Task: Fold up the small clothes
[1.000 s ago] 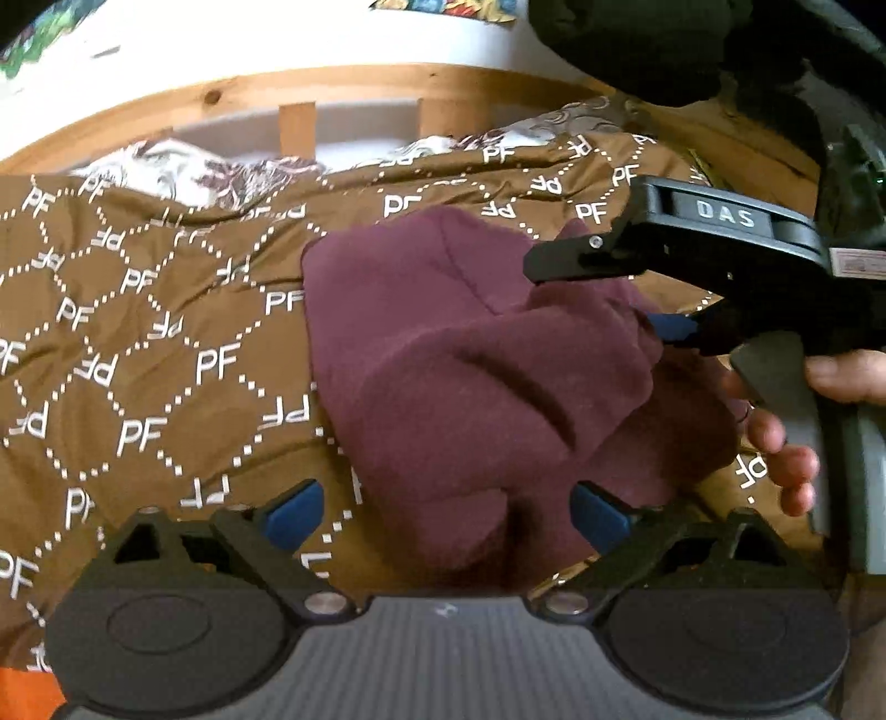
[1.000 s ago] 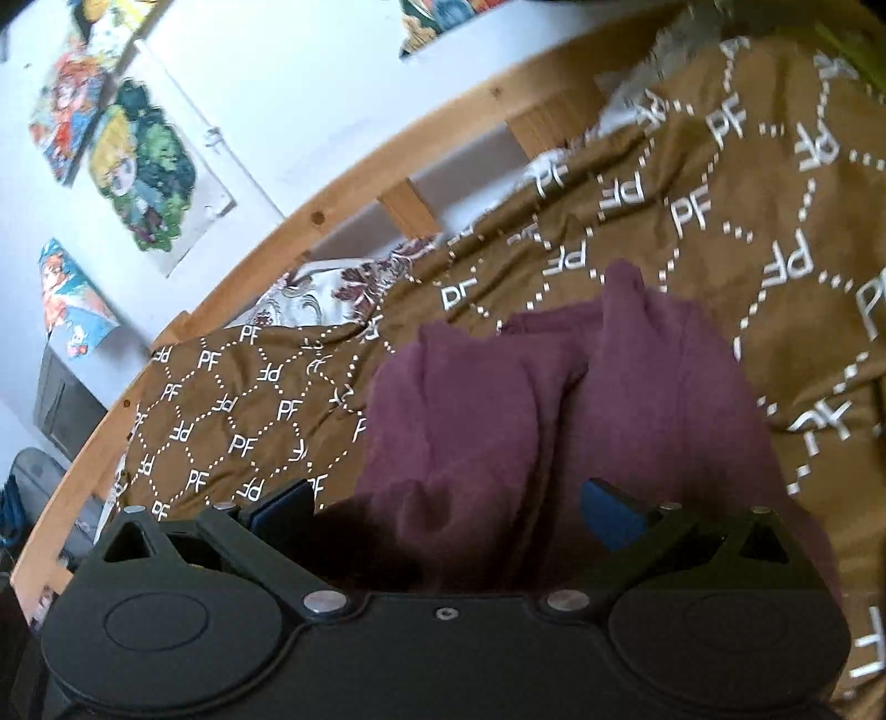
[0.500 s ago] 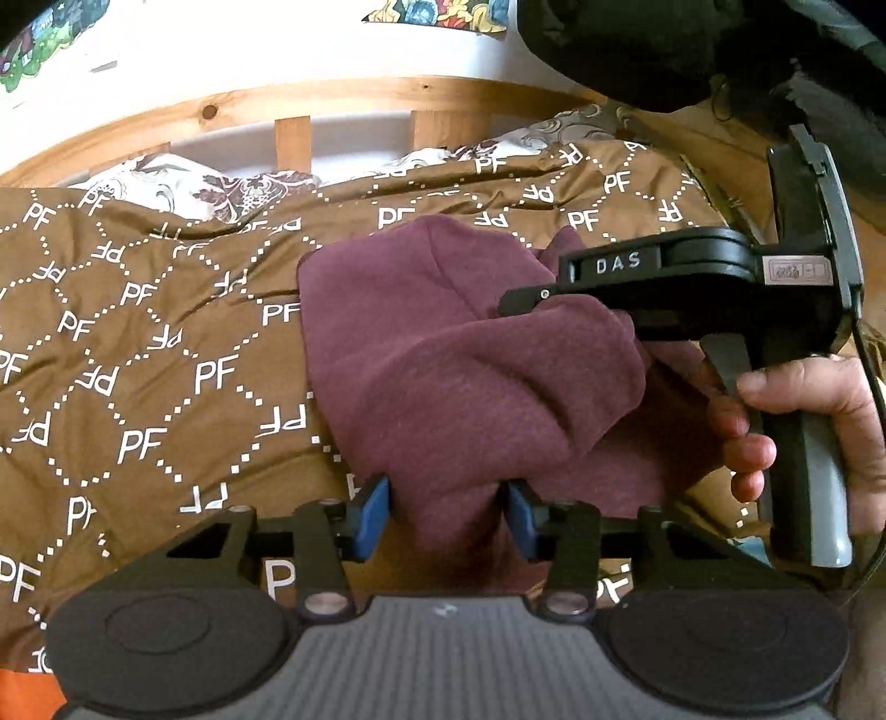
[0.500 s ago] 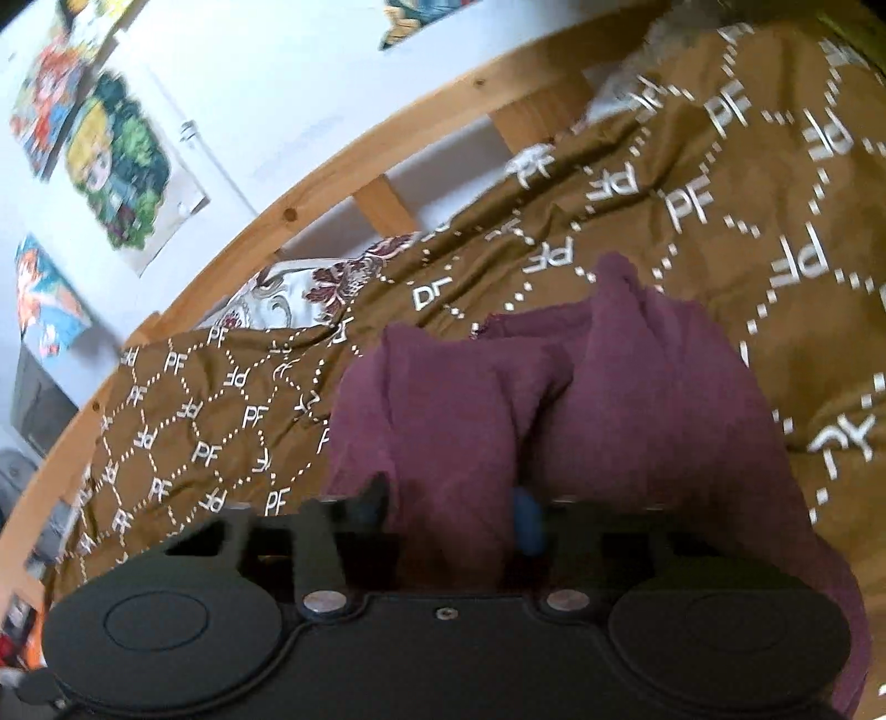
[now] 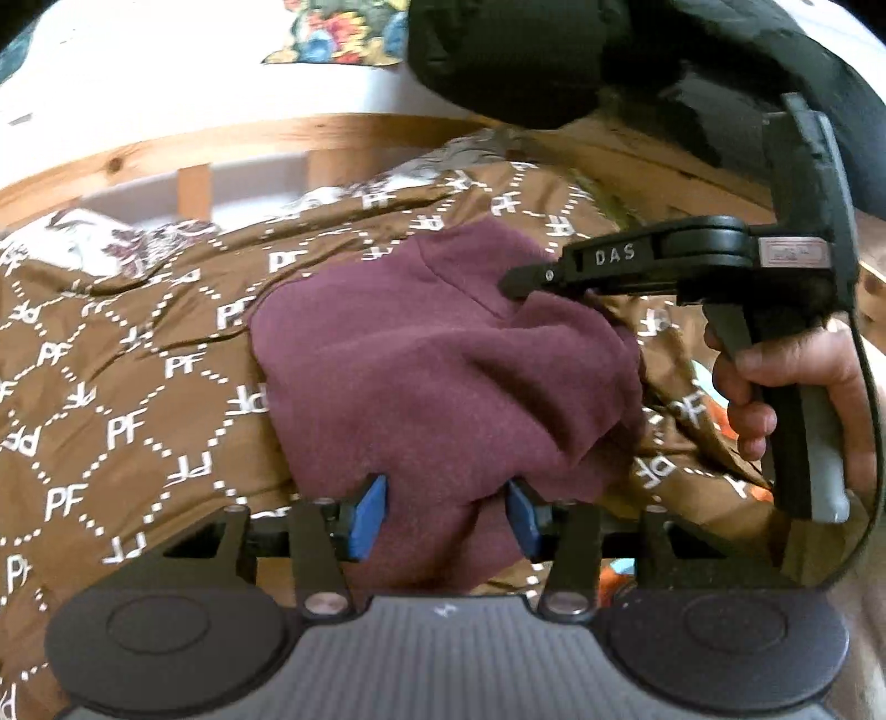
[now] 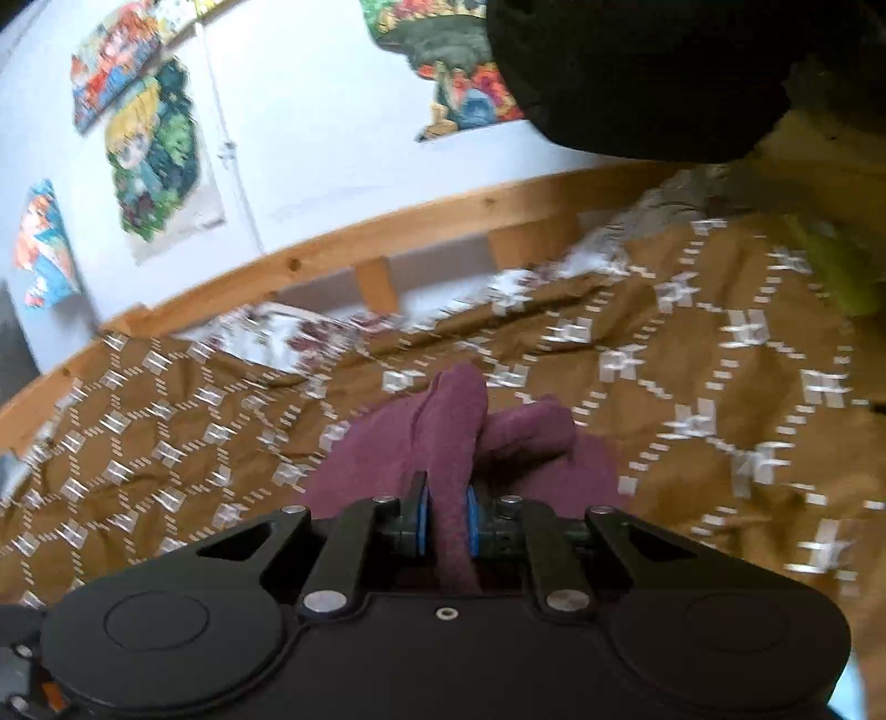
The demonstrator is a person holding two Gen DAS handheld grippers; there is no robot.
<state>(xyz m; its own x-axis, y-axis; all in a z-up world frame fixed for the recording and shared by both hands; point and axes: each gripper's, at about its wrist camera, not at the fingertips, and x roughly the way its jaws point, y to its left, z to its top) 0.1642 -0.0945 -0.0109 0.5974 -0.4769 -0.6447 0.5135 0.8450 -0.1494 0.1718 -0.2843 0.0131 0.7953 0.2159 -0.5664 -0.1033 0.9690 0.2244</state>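
A small maroon fleece garment (image 5: 443,376) lies bunched on a brown bedspread (image 5: 138,399) printed with white letters. My left gripper (image 5: 446,518) grips its near edge, a thick wad of cloth pressed between the blue pads (image 5: 368,518); its jaws are easing open slightly. In the left wrist view a hand holds the right gripper (image 5: 512,282), whose tip bites into the garment's far right side. In the right wrist view my right gripper (image 6: 446,523) is closing, pinching a narrow raised fold of the garment (image 6: 454,432) between its pads.
A wooden bed rail (image 5: 332,133) runs along the far edge, with a white wall and posters (image 6: 155,166) behind. A floral sheet (image 5: 127,243) shows past the bedspread. A person's dark sleeve (image 5: 554,50) hangs at the top right.
Both grippers went from wide open around the garment to closed on it. The right gripper has risen and rolled, pulling a fold of cloth up; the garment is more bunched.
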